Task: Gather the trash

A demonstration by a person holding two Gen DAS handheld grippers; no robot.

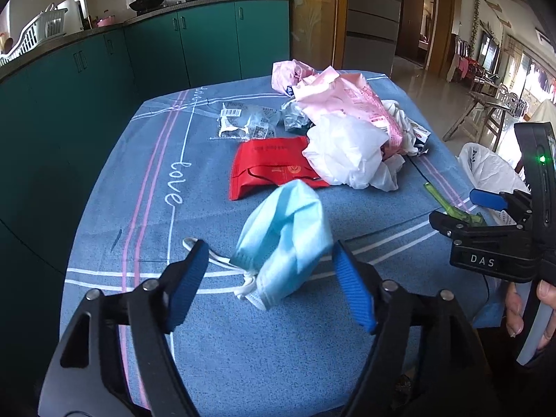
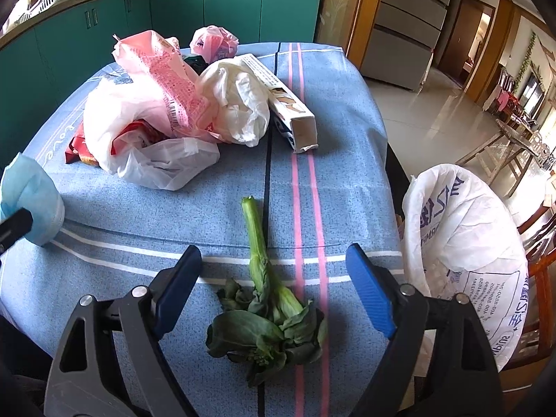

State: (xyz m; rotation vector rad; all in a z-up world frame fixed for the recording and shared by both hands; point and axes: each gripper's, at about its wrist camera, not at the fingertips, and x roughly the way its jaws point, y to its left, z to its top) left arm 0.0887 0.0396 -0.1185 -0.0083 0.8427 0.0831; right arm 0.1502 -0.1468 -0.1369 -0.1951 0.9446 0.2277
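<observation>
Trash lies all over the blue checked cloth surface point(image 2: 347, 111), so I judge the collecting barely begun. Nearest, my left gripper point(image 1: 271, 281) stands open around a crumpled light-blue face mask point(image 1: 285, 239), its blue pads clear of it. My right gripper point(image 2: 274, 288) is open too, straddling a wilted green vegetable stalk point(image 2: 267, 295) without touching it. Just off the surface's right edge gapes a white printed plastic bag point(image 2: 462, 253), likely where everything goes. Farther back wait a red foil packet point(image 1: 271, 166), a heap of white and pink plastic bags point(image 2: 156, 114), clear wrappers point(image 1: 243, 121) and an open cardboard box point(image 2: 295, 118).
</observation>
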